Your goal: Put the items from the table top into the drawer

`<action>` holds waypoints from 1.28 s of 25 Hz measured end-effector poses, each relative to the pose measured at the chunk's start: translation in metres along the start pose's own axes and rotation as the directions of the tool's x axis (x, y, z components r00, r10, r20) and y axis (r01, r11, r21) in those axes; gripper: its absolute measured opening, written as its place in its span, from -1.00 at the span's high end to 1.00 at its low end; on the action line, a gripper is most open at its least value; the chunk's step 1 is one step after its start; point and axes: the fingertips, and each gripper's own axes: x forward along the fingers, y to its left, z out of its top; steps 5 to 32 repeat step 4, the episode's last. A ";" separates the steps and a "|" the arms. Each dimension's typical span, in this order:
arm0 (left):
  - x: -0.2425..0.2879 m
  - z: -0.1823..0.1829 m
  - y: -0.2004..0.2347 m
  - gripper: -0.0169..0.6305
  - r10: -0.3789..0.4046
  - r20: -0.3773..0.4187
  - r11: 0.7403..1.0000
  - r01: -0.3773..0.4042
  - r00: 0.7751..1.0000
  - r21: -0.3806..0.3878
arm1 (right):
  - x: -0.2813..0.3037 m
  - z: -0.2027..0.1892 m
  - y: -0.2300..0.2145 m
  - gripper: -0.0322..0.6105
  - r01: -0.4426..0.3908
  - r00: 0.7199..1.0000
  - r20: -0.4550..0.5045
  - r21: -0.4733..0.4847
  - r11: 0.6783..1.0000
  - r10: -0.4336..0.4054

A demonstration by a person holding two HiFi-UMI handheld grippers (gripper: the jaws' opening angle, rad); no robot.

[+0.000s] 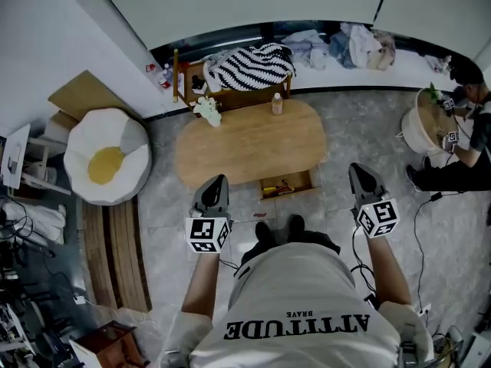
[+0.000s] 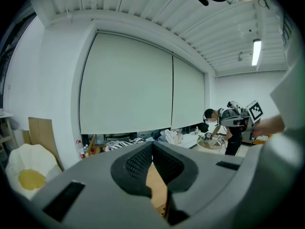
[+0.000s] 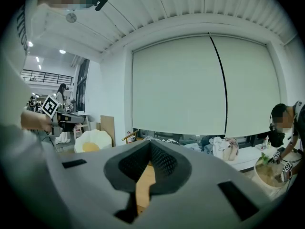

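In the head view an oval wooden table (image 1: 249, 148) stands in front of me. On its far edge stand a small bottle (image 1: 277, 103) and a white and green item (image 1: 207, 110). Under the near edge a drawer (image 1: 286, 185) is pulled open, with red and yellow things inside. My left gripper (image 1: 220, 178) hangs just before the table's near left edge, and my right gripper (image 1: 356, 167) is to the right of the drawer, over the floor. Both are shut and hold nothing. In the left gripper view the left gripper (image 2: 153, 143) has its jaws together at the tip, as the right gripper (image 3: 150, 143) does in its own view.
A fried-egg-shaped beanbag (image 1: 105, 163) lies at the left, with wooden planks (image 1: 115, 244) on the floor beside it. A wooden chair with a striped blanket (image 1: 248, 66) stands behind the table. Another person (image 1: 468, 129) works at a round table (image 1: 426, 121) at the right. Clothes (image 1: 345, 44) lie on the sill.
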 end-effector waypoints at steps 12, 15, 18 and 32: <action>0.004 0.002 -0.003 0.88 0.006 0.005 1.000 -0.006 1.000 -0.004 | 0.001 -0.001 -0.004 0.84 -0.005 1.000 0.001 -0.009 1.000 0.005; 0.004 0.002 -0.003 0.88 0.006 0.005 1.000 -0.006 1.000 -0.004 | 0.001 -0.001 -0.004 0.84 -0.005 1.000 0.001 -0.009 1.000 0.005; 0.004 0.002 -0.003 0.88 0.006 0.005 1.000 -0.006 1.000 -0.004 | 0.001 -0.001 -0.004 0.84 -0.005 1.000 0.001 -0.009 1.000 0.005; 0.004 0.002 -0.003 0.88 0.006 0.005 1.000 -0.006 1.000 -0.004 | 0.001 -0.001 -0.004 0.84 -0.005 1.000 0.001 -0.009 1.000 0.005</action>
